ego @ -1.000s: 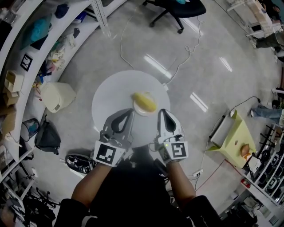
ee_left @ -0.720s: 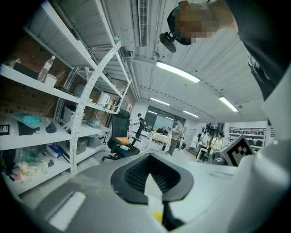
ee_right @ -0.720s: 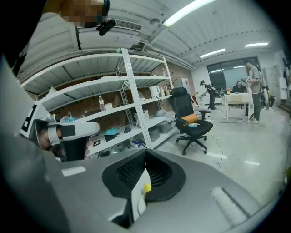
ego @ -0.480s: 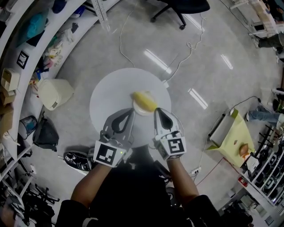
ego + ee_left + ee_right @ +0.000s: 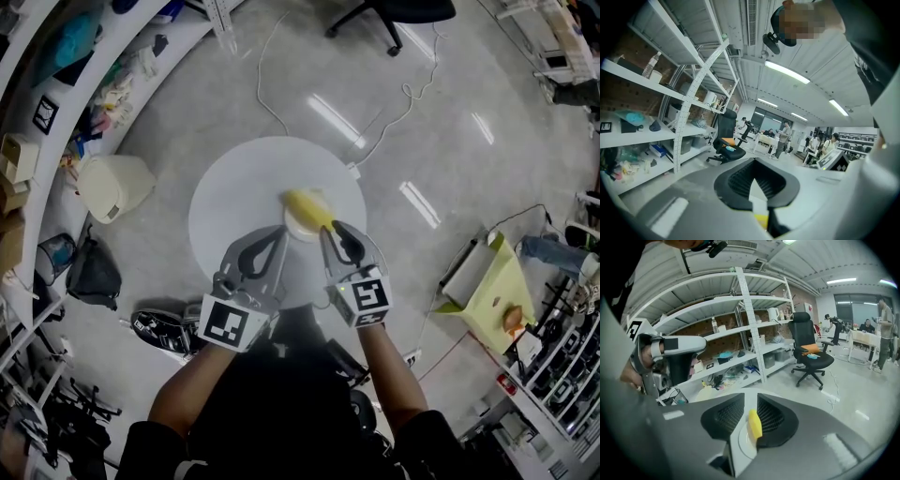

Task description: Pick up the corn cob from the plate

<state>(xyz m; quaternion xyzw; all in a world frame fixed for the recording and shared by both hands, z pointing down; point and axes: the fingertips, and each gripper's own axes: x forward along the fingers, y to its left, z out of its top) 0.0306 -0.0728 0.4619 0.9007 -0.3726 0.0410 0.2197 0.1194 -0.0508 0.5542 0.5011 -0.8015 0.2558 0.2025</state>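
A yellow corn cob [image 5: 307, 204] lies on a small white plate [image 5: 298, 231] on the round white table [image 5: 234, 202]. My right gripper [image 5: 331, 230] reaches down to the plate's near edge, its tips just short of the cob. Its jaws are opening, and nothing is pressed between the pads. In the right gripper view the cob [image 5: 754, 424] and plate [image 5: 740, 446] show through the gap of the right gripper [image 5: 749, 420]. My left gripper [image 5: 278, 237] hovers over the table left of the plate, tips together and empty. In the left gripper view [image 5: 757, 187] a sliver of the yellow cob [image 5: 761, 219] shows low down.
A black office chair [image 5: 394, 14] and a white cable [image 5: 384, 131] are on the floor beyond the table. Shelving [image 5: 56, 84] curves along the left, with a cream bin [image 5: 112, 187] and a dark bag [image 5: 94, 279] below it. A yellow-green stand [image 5: 492, 291] sits at the right.
My right gripper has dropped and moved forward to the plate's edge, and its jaws have parted. The left gripper has barely shifted.
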